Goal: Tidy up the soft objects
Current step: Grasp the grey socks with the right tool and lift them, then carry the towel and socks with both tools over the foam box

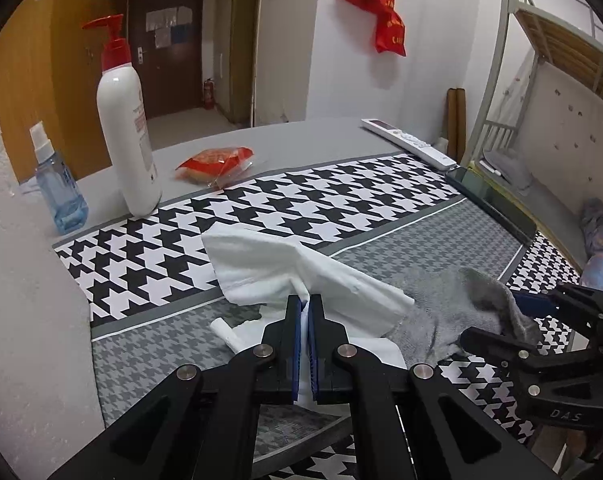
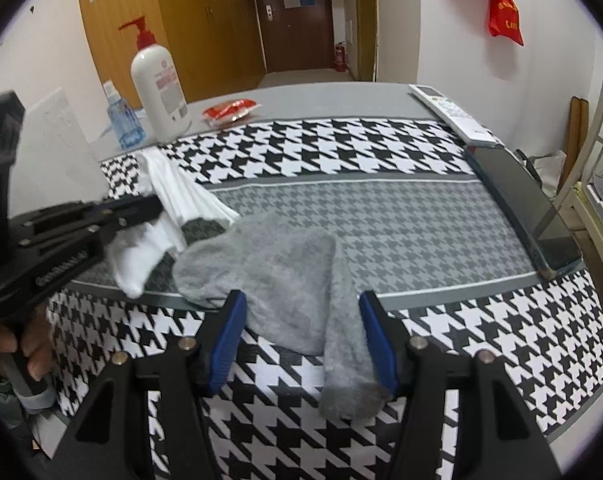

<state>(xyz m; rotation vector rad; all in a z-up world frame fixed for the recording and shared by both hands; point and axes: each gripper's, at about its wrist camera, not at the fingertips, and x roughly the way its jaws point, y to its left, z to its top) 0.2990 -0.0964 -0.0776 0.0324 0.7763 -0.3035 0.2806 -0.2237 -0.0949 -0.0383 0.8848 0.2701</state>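
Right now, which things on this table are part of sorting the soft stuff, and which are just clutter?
Part of the job:
white sock, pinched in the shut left gripper
grey sock, lying between the open right gripper's fingers

Just lying about:
pump bottle
blue spray bottle
red snack packet
remote control
phone

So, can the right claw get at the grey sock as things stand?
Probably yes. The right claw is open with the grey sock already lying between its fingers, nothing covering it. The left claw is off to the side, shut on the white sock.
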